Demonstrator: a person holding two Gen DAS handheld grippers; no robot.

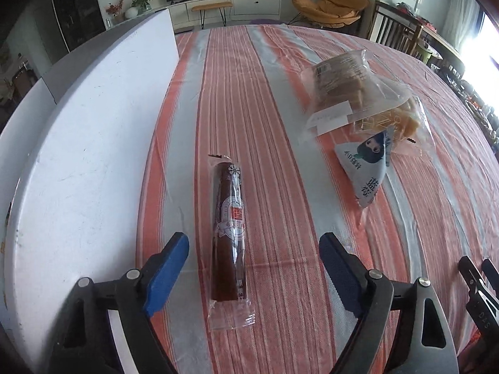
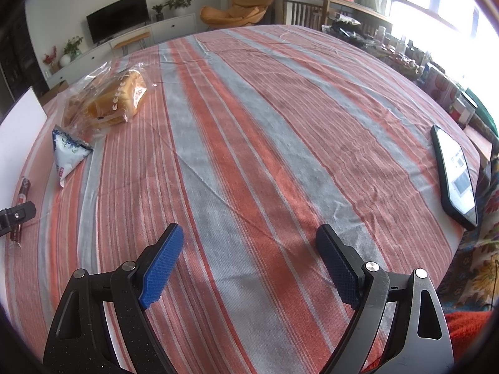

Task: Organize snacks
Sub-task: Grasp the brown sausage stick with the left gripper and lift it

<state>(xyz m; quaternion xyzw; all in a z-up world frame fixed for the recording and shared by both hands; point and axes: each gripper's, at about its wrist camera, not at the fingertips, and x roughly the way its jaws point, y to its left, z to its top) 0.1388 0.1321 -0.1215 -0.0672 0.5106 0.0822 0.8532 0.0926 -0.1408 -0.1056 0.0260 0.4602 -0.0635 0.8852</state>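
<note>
Left tongs agape astride sausage, beside white board.

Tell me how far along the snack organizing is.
Barely started: nothing looks sorted. The left gripper is open around the sausage stick, not gripping. The bread bags and triangular pouch still lie on the tablecloth. The right gripper is open, empty.

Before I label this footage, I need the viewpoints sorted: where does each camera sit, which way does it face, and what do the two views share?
Left wrist: on the left hand-held gripper, angled down at the sausage stick lying between its open pads beside the white board; the right hand-held gripper's tip shows at the lower right.
Right wrist: on the right hand-held gripper, open over bare striped tablecloth, phone at right.
Shared: bread bag, triangular blueberry pouch, sausage stick, television.
</note>
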